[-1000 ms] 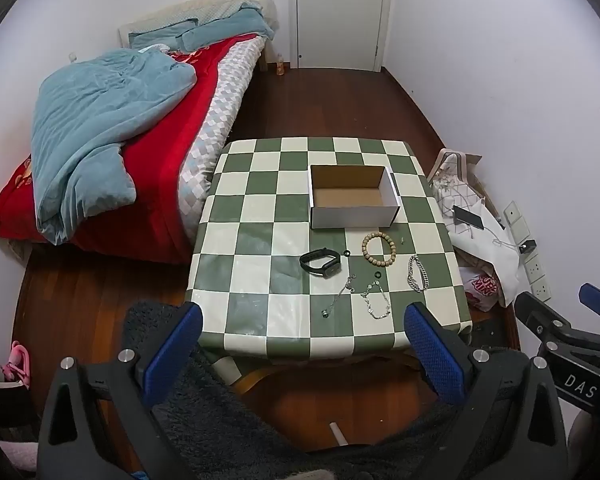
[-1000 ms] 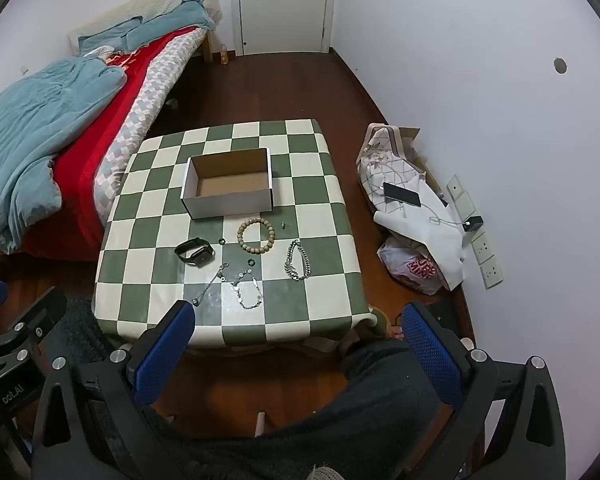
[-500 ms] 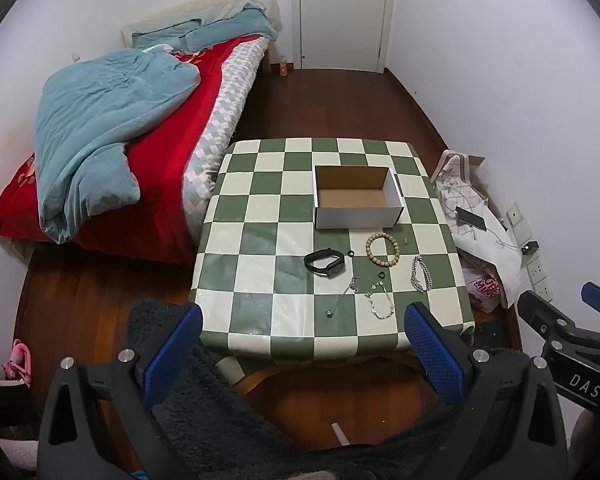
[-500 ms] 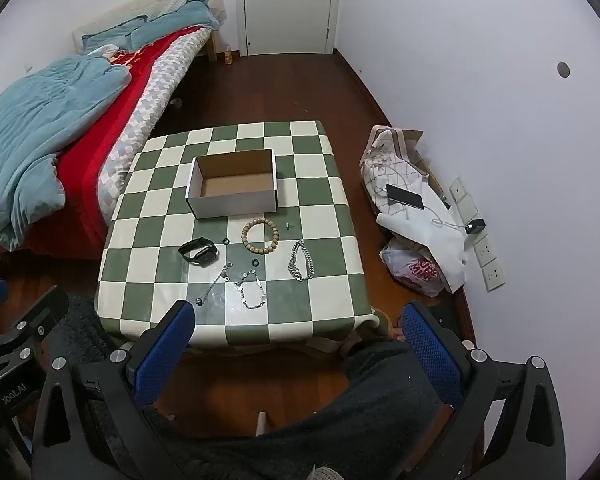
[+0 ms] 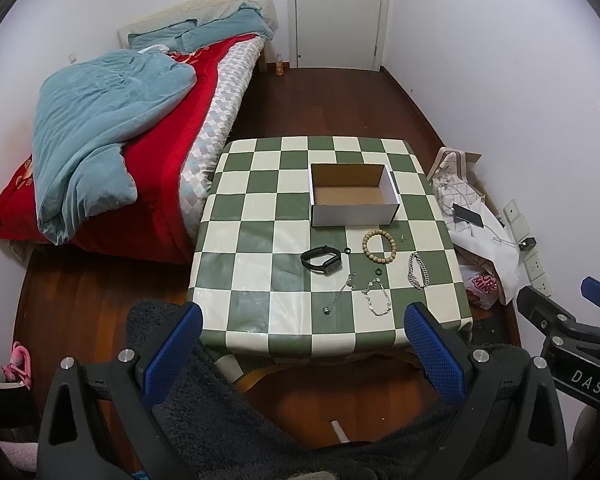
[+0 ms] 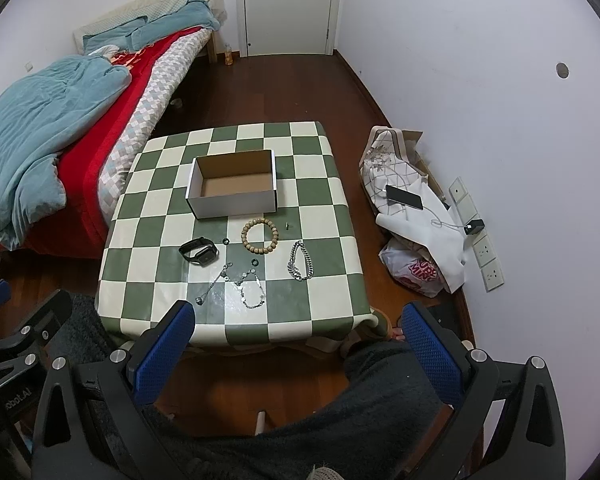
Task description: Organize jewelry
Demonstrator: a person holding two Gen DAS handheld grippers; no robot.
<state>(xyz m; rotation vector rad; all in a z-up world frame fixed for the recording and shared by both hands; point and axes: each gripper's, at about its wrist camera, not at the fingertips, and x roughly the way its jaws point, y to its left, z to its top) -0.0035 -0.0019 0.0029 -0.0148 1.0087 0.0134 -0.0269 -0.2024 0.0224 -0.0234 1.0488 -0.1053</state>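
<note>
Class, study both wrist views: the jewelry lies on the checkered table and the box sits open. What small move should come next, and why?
Probably lower the right gripper toward the silver chain bracelet, the piece lying furthest right. Both grippers, the left too, are open, empty and off the table's near edge, every piece lies outside the empty cardboard box, so nothing is sorted yet.

A glossy green-and-cream checked tablecloth (image 5: 260,240) covers the table. On it, a white cardboard box (image 5: 354,213) shows a matt brown inside; a wooden bead bracelet (image 5: 379,241), a shiny silver metal chain (image 5: 418,270) and a matt black rubbery wristband (image 5: 321,259) lie nearby. The dark wooden floor (image 5: 332,100) gleams.
</note>
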